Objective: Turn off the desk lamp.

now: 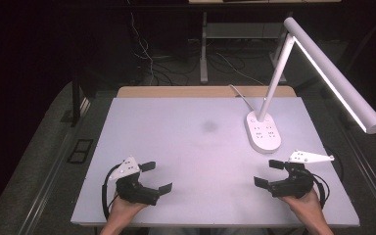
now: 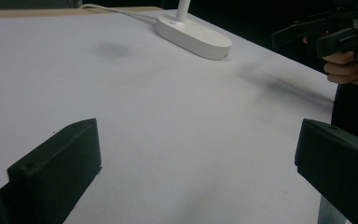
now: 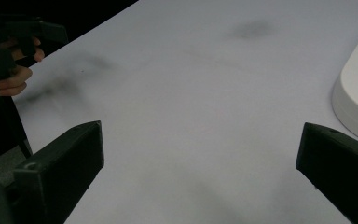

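Both hand-held grippers sit low over the near edge of the table (image 1: 191, 147), one toward each near corner, and both are empty with jaws spread wide. The left hand-held gripper (image 1: 156, 177) is well apart from everything. The right hand-held gripper (image 1: 268, 172) is the nearer one to the desk lamp (image 1: 323, 73), whose oval white base (image 1: 263, 132) stands toward the right edge of the table, just beyond it. The lamp's cord (image 1: 240, 95) runs off the far edge.

The step in hand looks like a reach toward the lamp base. To do it well, the right hand-held gripper should advance low and level, keep its jaws wide, stay clear of the slanted stem (image 1: 276, 81), and meet the base squarely across its narrow width rather than nudging it sideways.
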Demonstrator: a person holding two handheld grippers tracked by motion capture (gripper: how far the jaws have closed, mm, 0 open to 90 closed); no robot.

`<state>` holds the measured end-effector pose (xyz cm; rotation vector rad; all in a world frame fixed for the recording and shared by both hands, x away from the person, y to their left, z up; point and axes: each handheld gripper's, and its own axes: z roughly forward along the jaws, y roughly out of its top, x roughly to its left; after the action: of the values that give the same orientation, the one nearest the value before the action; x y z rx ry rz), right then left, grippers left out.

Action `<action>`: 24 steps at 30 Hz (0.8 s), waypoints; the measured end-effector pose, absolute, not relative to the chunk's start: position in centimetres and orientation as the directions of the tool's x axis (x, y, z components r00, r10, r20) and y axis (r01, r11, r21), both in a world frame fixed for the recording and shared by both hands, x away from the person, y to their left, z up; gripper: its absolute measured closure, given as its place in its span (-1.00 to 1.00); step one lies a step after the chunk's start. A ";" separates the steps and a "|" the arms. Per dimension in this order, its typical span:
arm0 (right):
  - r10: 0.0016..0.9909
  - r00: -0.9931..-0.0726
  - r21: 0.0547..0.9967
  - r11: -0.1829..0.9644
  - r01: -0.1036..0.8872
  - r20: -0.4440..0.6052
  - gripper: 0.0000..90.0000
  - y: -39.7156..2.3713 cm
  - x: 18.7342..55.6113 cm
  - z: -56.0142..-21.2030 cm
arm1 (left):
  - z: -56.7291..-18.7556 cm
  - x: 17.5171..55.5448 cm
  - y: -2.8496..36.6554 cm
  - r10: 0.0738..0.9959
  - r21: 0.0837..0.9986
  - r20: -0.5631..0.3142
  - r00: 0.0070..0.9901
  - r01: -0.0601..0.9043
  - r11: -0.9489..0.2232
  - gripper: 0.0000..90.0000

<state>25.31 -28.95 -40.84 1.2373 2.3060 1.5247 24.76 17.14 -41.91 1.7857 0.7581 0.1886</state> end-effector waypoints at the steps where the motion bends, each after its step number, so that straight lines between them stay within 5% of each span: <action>1: 0.676 -0.662 0.813 0.159 0.560 0.323 -0.98 -28.9 25.3 -40.9 | -41.9 24.8 17.1 0.577 0.903 -0.239 0.781 0.397 -0.165 -1.00; 24: 0.677 -0.656 0.785 0.185 0.592 0.335 -0.98 -29.2 25.1 -40.5 | -42.0 24.9 17.3 0.577 0.899 -0.238 0.781 0.402 -0.173 -1.00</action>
<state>25.08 -29.16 -40.50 1.2619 2.3495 1.4894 24.85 17.31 -42.00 1.7982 0.7578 0.1855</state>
